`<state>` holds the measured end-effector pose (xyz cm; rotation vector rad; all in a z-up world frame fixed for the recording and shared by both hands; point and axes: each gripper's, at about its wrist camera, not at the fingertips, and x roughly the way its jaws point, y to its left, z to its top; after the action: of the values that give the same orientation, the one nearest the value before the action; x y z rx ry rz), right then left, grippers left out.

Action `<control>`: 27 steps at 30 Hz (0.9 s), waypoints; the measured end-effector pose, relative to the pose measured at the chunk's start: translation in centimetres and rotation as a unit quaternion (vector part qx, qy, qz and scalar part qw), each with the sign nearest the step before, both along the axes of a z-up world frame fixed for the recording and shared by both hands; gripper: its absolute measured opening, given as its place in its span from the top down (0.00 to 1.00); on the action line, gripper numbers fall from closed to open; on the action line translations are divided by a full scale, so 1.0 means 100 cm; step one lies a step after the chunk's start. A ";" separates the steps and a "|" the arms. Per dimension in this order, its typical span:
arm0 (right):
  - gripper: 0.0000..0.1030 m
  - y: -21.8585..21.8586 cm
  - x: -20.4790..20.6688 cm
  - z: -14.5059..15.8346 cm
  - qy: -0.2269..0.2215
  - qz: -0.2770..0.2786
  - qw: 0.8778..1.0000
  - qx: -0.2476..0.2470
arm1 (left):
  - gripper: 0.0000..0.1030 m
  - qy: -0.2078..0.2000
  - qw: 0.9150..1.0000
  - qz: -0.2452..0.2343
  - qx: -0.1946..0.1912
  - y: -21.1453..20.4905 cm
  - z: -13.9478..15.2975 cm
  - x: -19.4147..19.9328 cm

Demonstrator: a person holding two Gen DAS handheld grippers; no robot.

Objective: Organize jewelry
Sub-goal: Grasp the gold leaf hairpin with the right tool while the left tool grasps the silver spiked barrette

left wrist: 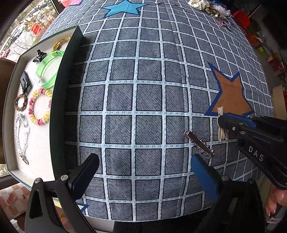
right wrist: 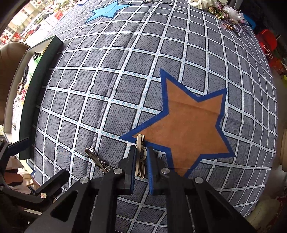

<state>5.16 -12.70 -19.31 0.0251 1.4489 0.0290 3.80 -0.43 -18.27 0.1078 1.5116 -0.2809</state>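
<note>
My right gripper [right wrist: 141, 154] is shut on a cream hair clip [right wrist: 140, 143] at the lower left tip of the orange star [right wrist: 188, 123]; the clip also shows in the left wrist view [left wrist: 220, 114]. A silver toothed hair clip [left wrist: 199, 143] lies on the cloth just left of it, also in the right wrist view [right wrist: 96, 157]. My left gripper [left wrist: 143, 170] is open and empty above the checked cloth. A shallow tray [left wrist: 59, 100] at the left holds a green bangle [left wrist: 48, 69], a pink-yellow bracelet [left wrist: 40, 105], a silver chain [left wrist: 21, 136] and black claw clips [left wrist: 25, 82].
A heap of more jewelry and a cream scrunchie [left wrist: 206, 7] lies at the far right corner of the table, also in the right wrist view [right wrist: 222, 10]. A brown chair [right wrist: 12, 52] stands beyond the tray. The table's front edge is just under my grippers.
</note>
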 end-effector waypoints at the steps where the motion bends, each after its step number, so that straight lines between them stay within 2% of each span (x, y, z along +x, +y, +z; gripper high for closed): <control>1: 0.88 -0.002 0.000 0.001 -0.001 -0.003 1.000 0.000 | 0.00 0.003 1.000 0.001 -0.005 -0.002 0.000 -0.001; 6: 0.88 -0.008 -0.006 0.000 -0.001 -0.019 1.000 0.001 | 0.00 0.018 0.999 0.001 -0.027 -0.015 -0.008 0.009; 8: 0.88 -0.012 -0.008 0.000 -0.002 -0.025 1.000 0.004 | 0.12 0.029 0.999 0.003 -0.034 -0.020 -0.010 0.011; 11: 0.88 -0.017 -0.002 -0.003 -0.003 -0.033 0.999 0.006 | 0.12 0.044 0.998 0.016 -0.042 -0.024 -0.015 0.018; 14: 0.88 -0.023 -0.005 -0.004 -0.004 -0.041 0.999 0.009 | 0.13 0.043 0.998 0.018 -0.041 -0.023 -0.017 0.018; 15: 0.88 -0.027 -0.006 -0.003 -0.004 -0.043 0.999 0.010 | 0.16 0.044 0.998 0.018 -0.042 -0.023 -0.016 0.018; 19: 0.88 -0.041 -0.009 0.002 -0.004 -0.053 0.999 0.013 | 0.17 0.047 0.999 0.016 -0.018 -0.038 -0.018 0.020; 22: 0.88 -0.054 -0.009 -0.002 -0.006 -0.057 0.998 0.015 | 0.26 0.040 0.999 0.006 0.016 -0.049 -0.023 0.021; 23: 0.88 -0.059 -0.010 0.000 -0.006 -0.058 0.998 0.015 | 0.32 0.036 0.999 0.001 0.025 -0.053 -0.021 0.018; 25: 0.88 -0.061 -0.013 0.000 -0.007 -0.060 0.998 0.015 | 0.46 0.025 0.999 -0.012 0.041 -0.062 -0.019 0.014; 26: 0.88 -0.068 -0.015 0.005 -0.007 -0.060 0.998 0.015 | 0.59 0.020 0.999 -0.019 0.041 -0.066 -0.014 0.011; 27: 0.88 -0.072 -0.016 0.008 -0.008 -0.061 0.998 0.016 | 0.65 0.016 0.999 -0.025 0.041 -0.066 -0.013 0.011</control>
<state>3.59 -19.91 -18.52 0.1394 1.4295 -0.0477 4.91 -7.04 -19.54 0.2066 1.5538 -0.2619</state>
